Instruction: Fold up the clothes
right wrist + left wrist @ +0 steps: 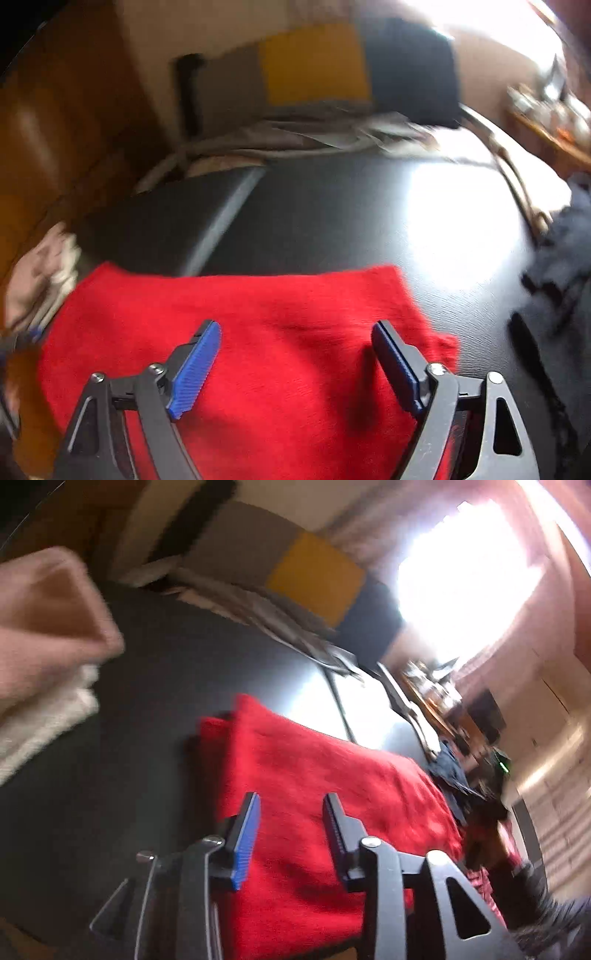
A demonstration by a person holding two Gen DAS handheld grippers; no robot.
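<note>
A red knitted garment (317,786) lies folded flat on a black table (155,686). In the right wrist view the same red garment (258,317) fills the lower middle, its far edge straight. My left gripper (291,801) hovers over the garment with its blue pads apart and nothing between them. My right gripper (295,328) hangs above the garment's near part, its jaws standing wide with only air between the pads. Both views are blurred by motion.
A stack of folded pink and white clothes (48,627) sits at the left. Dark crumpled clothing (561,251) lies at the table's right side. Behind the table is a sofa with a yellow cushion (314,576) and a dark cushion (410,62). A bright window (461,572) glares at the back.
</note>
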